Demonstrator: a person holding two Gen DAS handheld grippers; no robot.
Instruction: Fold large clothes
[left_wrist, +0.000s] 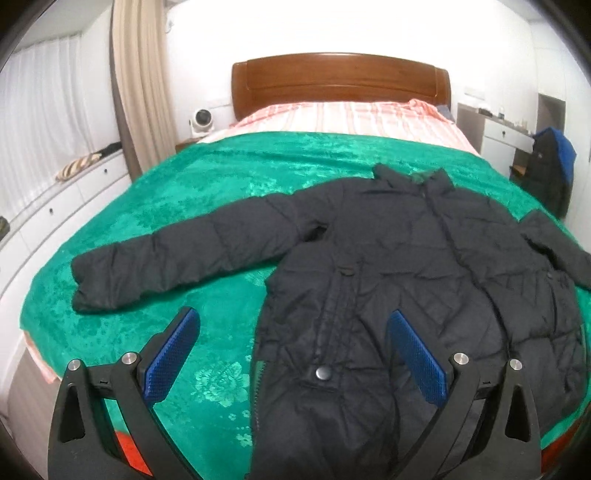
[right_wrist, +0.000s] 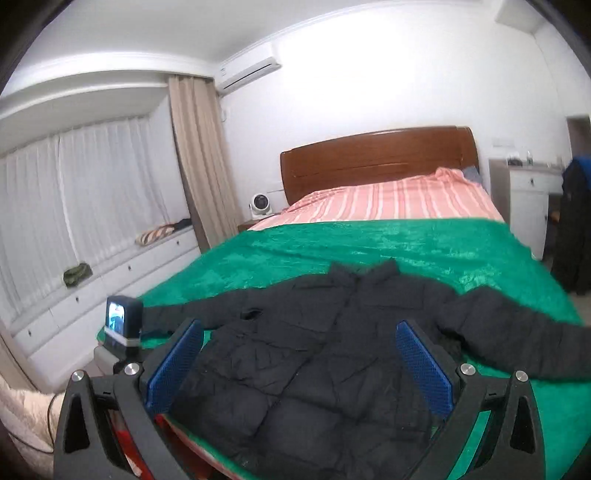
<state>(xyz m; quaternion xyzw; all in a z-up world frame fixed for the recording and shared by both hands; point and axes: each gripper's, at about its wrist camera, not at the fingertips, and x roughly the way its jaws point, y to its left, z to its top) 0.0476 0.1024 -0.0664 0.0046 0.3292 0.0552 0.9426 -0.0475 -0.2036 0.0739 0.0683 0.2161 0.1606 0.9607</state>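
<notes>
Black puffer jacket (left_wrist: 388, 258) flat on the green bedspread (left_wrist: 221, 177) — bulky, soft, slick-shelled, best pinched at cuff or hem; left gripper (left_wrist: 293, 347) and right gripper (right_wrist: 299, 354) both gape apart, empty.

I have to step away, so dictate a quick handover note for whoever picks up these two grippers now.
Left gripper: open, empty, above the jacket's lower front.
Right gripper: open, empty, above the jacket's body.
Black puffer jacket lies flat on the green blanket, front up, both sleeves spread out to the sides.
Done: jacket laid out.
Left: all the folding, likely sleeves in first, then the body.
</notes>
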